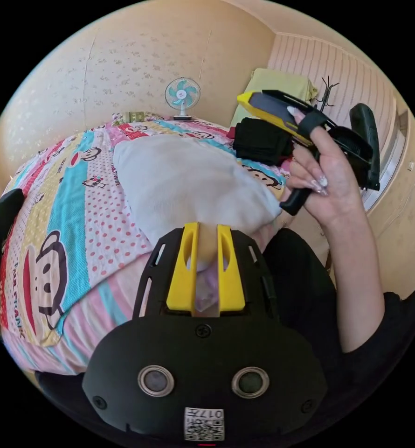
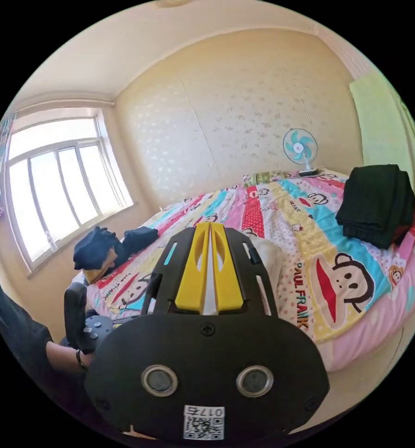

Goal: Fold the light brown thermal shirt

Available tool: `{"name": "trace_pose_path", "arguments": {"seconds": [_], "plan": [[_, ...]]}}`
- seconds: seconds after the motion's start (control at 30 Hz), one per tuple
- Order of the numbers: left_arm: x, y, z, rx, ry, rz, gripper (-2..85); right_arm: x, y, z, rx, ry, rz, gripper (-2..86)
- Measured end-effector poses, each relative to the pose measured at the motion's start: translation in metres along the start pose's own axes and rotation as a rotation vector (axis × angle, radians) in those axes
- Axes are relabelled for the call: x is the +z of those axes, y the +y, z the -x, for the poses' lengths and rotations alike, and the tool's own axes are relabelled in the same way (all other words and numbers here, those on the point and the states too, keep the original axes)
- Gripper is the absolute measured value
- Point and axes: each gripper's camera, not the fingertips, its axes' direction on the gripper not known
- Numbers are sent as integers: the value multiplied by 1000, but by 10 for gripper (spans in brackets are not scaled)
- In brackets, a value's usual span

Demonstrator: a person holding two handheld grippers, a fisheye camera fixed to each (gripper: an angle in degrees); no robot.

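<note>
The shirt is a pale greyish beige, plain and unpatterned. Under it the bedsheet runs in stripes of pink, turquoise, yellow and red-dotted white, printed with cartoon monkey faces. The folded pile on it is solid black. The left tongs and right tongs have yellow jaws in black housings. The fan has turquoise blades, and the wall is cream with a faint speckled print.

"PAUL FRANK" printed on bedsheet
</note>
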Motion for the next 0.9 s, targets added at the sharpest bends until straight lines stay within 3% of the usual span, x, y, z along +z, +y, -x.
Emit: {"name": "trace_pose_path", "arguments": {"seconds": [0.03, 0.07, 0.17, 0.27, 0.37, 0.6, 0.9], "plan": [[-1, -1, 3, -6, 14, 5, 73, 44, 1, -4, -1, 181, 160, 5], [-5, -2, 9, -15, 42, 15, 75, 68, 5, -6, -27, 235, 237, 5], [-24, -1, 23, -33, 97, -6, 77, 87, 26, -18, -20, 316, 111, 5], [-57, 4, 39, -84, 13, -119, 108, 89, 13, -24, -42, 301, 131, 6], [-75, 8, 70, -172, 41, -205, 114, 89, 4, -50, 7, 228, 121, 6], [-13, 14, 155, -487, 322, 16, 129, 85, -23, -130, 148, -14, 106, 9], [0, 23, 220, -722, 615, 2, 84, 67, -56, -235, 222, -354, 34, 59]]}}
